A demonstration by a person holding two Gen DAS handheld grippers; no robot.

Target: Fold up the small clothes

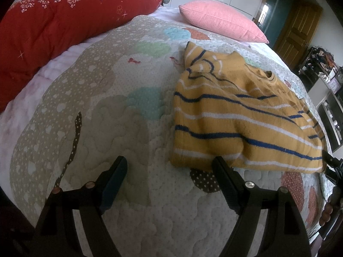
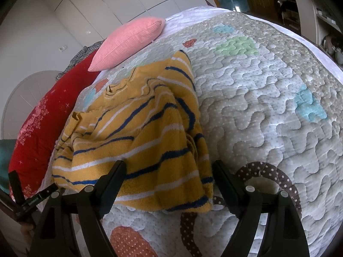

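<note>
A small mustard-yellow sweater [image 1: 235, 124] with white and blue stripes lies folded and a bit rumpled on the quilted bedspread [image 1: 120, 111]. My left gripper [image 1: 169, 165] is open and empty, just in front of the sweater's near left corner. In the right wrist view the sweater [image 2: 137, 132] lies left of centre. My right gripper [image 2: 169, 167] is open, its jaws standing over the sweater's near hem, holding nothing. The other gripper's tip [image 2: 32, 199] shows at the left edge.
A red floral duvet [image 1: 53, 27] is bunched at the left of the bed. A pink pillow [image 1: 220, 21] lies at the head. White wardrobe doors [image 2: 96, 6] stand behind. A wooden door [image 1: 293, 36] and shelves [image 1: 328, 98] are to the right.
</note>
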